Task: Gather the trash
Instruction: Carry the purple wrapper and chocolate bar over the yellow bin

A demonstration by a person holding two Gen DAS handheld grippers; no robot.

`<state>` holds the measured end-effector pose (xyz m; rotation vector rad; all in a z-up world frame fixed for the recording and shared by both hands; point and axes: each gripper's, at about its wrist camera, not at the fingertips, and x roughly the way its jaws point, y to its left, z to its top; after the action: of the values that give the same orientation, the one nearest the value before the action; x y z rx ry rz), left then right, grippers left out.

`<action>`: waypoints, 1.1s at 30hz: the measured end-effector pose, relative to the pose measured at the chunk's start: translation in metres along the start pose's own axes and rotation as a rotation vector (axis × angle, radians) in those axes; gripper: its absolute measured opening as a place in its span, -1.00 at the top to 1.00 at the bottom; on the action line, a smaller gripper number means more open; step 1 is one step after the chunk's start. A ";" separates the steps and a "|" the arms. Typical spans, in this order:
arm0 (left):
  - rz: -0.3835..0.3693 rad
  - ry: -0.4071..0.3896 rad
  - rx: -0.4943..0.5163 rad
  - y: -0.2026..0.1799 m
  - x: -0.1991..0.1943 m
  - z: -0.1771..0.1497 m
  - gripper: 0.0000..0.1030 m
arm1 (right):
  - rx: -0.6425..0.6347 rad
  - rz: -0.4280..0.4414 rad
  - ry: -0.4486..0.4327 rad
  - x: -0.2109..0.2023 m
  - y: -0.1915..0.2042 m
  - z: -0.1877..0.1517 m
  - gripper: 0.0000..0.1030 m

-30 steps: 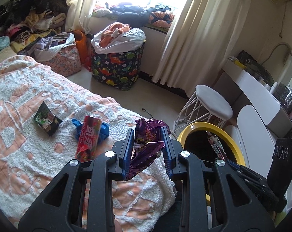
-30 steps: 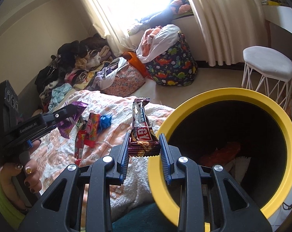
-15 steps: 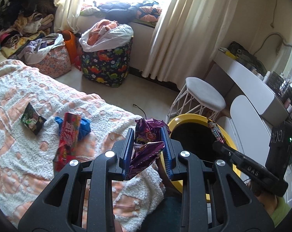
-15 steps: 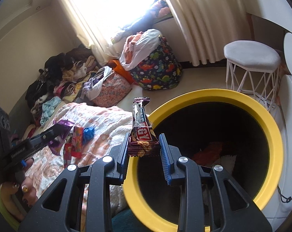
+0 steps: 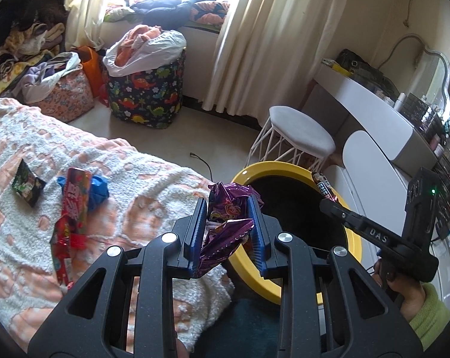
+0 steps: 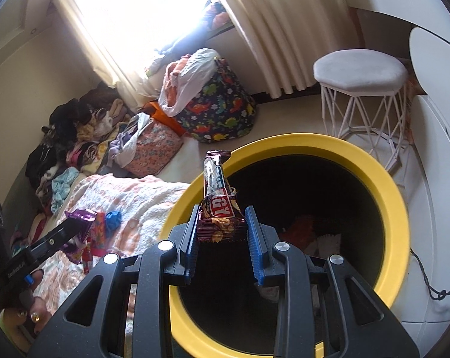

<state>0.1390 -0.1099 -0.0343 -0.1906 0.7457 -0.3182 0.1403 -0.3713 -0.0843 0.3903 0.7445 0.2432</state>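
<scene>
On the bed (image 5: pixel 141 173), at the far left, a green snack packet (image 5: pixel 26 183) is seen, then a red wrapper (image 5: pixel 71 205) lying over a blue wrapper (image 5: pixel 98 188). A crumpled purple wrapper (image 5: pixel 225 223) is clamped in the left gripper (image 5: pixel 226 226) near the bed's edge, beside the yellow-rimmed trash bin (image 6: pixel 398 208). A brown candy bar wrapper (image 6: pixel 217 205) is held upright in the right gripper (image 6: pixel 222 232), over the bin's near-left rim.

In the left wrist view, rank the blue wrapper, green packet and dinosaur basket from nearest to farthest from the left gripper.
From the left gripper:
1. Blue wrapper, on the bedspread, left.
2. Green packet, farther left on the bedspread.
3. Dinosaur basket, on the floor beyond the bed.
</scene>
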 end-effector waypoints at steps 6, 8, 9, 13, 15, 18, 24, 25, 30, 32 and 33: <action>-0.016 0.020 0.020 -0.010 0.007 -0.005 0.58 | 0.032 -0.024 -0.001 -0.001 -0.013 0.001 0.46; -0.021 0.028 0.028 -0.014 0.011 -0.006 0.58 | 0.041 -0.029 0.001 0.000 -0.016 0.001 0.46; -0.023 0.032 0.031 -0.016 0.012 -0.007 0.58 | 0.045 -0.031 0.003 0.000 -0.017 0.000 0.46; -0.033 0.048 0.047 -0.023 0.019 -0.010 0.58 | 0.058 -0.039 0.007 0.000 -0.022 0.001 0.46; -0.036 0.055 0.052 -0.023 0.021 -0.011 0.58 | 0.066 -0.044 0.010 0.001 -0.024 0.001 0.46; -0.040 0.065 0.060 -0.026 0.027 -0.012 0.58 | 0.075 -0.051 0.014 0.002 -0.027 0.001 0.46; -0.045 0.090 0.080 -0.031 0.038 -0.017 0.58 | 0.093 -0.064 0.019 0.002 -0.033 0.001 0.46; -0.046 0.095 0.083 -0.031 0.040 -0.018 0.58 | 0.094 -0.066 0.021 0.003 -0.034 0.001 0.46; -0.052 0.115 0.095 -0.034 0.048 -0.022 0.58 | 0.100 -0.074 0.032 0.006 -0.036 0.001 0.46; -0.054 0.122 0.100 -0.035 0.052 -0.023 0.58 | 0.105 -0.077 0.036 0.007 -0.037 0.000 0.46; -0.056 0.126 0.102 -0.036 0.053 -0.024 0.58 | 0.107 -0.078 0.038 0.007 -0.038 0.000 0.46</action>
<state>0.1517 -0.1638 -0.0751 -0.0953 0.8474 -0.4236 0.1484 -0.4032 -0.1053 0.4579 0.8104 0.1383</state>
